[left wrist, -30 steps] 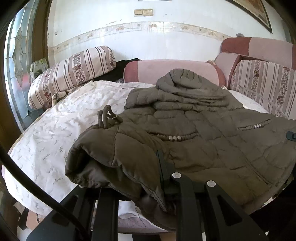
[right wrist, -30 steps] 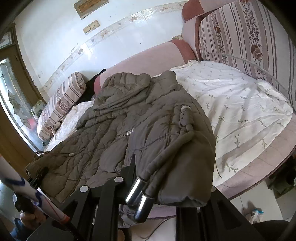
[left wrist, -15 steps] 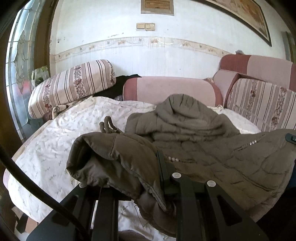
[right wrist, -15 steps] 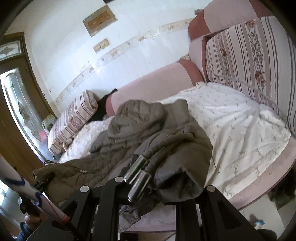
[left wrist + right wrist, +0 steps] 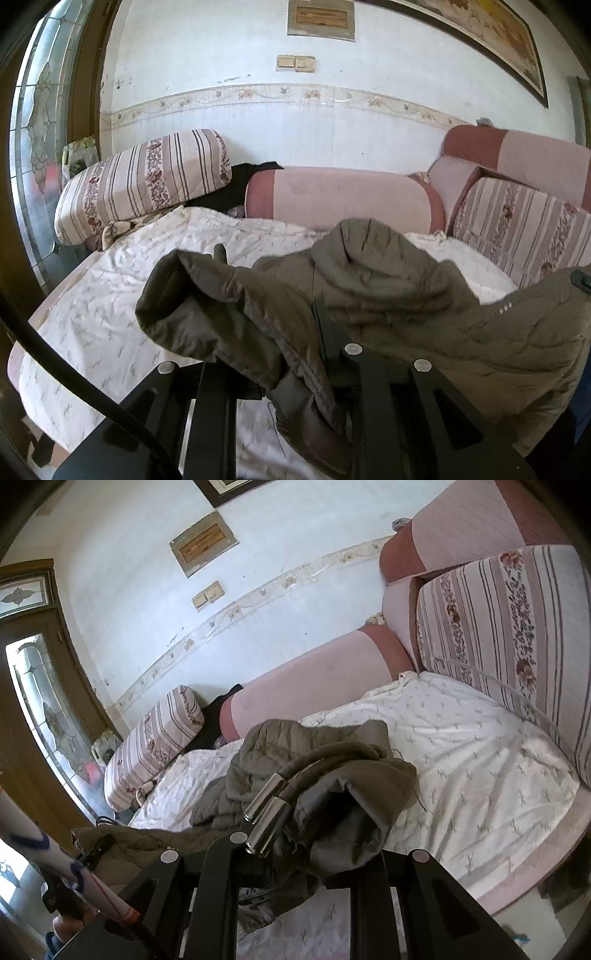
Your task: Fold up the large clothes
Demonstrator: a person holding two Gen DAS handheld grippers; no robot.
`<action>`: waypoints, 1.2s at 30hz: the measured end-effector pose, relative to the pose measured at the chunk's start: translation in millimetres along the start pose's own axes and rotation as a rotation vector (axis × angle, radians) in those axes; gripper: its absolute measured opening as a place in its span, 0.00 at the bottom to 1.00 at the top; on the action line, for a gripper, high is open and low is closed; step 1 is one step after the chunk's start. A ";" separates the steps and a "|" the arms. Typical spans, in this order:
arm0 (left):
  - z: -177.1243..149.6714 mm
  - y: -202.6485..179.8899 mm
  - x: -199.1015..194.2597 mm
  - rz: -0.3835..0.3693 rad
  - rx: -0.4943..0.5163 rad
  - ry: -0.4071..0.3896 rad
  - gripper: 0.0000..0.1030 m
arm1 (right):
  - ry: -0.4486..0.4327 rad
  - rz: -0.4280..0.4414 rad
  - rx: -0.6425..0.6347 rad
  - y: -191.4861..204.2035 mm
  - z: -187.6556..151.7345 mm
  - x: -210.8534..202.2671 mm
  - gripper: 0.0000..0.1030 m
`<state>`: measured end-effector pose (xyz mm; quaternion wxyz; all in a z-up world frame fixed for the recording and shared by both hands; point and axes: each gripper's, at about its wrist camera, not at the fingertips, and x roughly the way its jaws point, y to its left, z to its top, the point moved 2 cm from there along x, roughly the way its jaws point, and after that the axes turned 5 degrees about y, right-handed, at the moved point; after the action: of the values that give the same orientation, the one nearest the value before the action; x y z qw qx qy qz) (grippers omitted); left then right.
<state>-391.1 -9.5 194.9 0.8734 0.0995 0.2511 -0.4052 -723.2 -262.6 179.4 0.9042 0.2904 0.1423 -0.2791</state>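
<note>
Since a second ago, both lower corners of the olive-green quilted puffer jacket [image 5: 388,295] have risen off the white floral-print sheet [image 5: 110,295] covering the pink sofa seat, so the hem now hangs in the air while the hood and shoulders rest on the sheet near the pink bolster cushion [image 5: 332,195]. The left hand-held gripper [image 5: 295,369] is clamped on the hem corner on its side, fabric bunched and spilling over its fingers. The right hand-held gripper [image 5: 306,864] is likewise closed on the opposite corner, where two cords with shiny metal drawstring tips [image 5: 266,816] dangle across it.

Judging by its look, the jacket is soft, puffy and fairly light, yet bulky; the smooth shell seems slippery, so a shallow pinch could slide free. Holding at the stitched hem seam, where layers are thick, should grip best. The padding will probably resist a sharp crease and spring back, so the fold likely needs pressing down.
</note>
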 end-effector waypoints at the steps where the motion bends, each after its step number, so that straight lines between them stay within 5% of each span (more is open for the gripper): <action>1: 5.6 0.0 2.8 -0.001 -0.001 -0.003 0.19 | -0.003 0.004 0.000 -1.6 5.7 1.9 0.18; 13: 121.2 -1.7 108.6 -0.038 -0.098 0.042 0.26 | -0.004 -0.012 0.032 -4.5 120.0 101.0 0.18; 21: 182.3 24.9 201.9 -0.132 -0.182 0.133 0.55 | 0.062 -0.124 0.097 -32.0 192.8 236.1 0.18; 24: 190.0 41.5 214.9 -0.089 -0.184 0.103 0.72 | 0.097 -0.179 0.114 -50.2 203.7 285.2 0.18; 29: 185.3 65.3 227.6 0.002 -0.183 0.057 0.74 | 0.171 -0.261 0.187 -90.1 201.7 354.6 0.19; 33: 161.1 42.9 250.7 -0.013 -0.096 0.103 0.74 | 0.228 -0.208 0.284 -108.5 194.0 376.5 0.37; 36: 136.2 8.5 265.7 -0.038 -0.012 0.129 0.74 | 0.152 -0.191 0.231 -97.0 193.6 354.8 0.49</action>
<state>-190.9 -230.1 173.0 0.8482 0.1155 0.3110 -0.4128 -476.5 -594.9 140.5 0.8208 0.3977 0.2041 -0.3556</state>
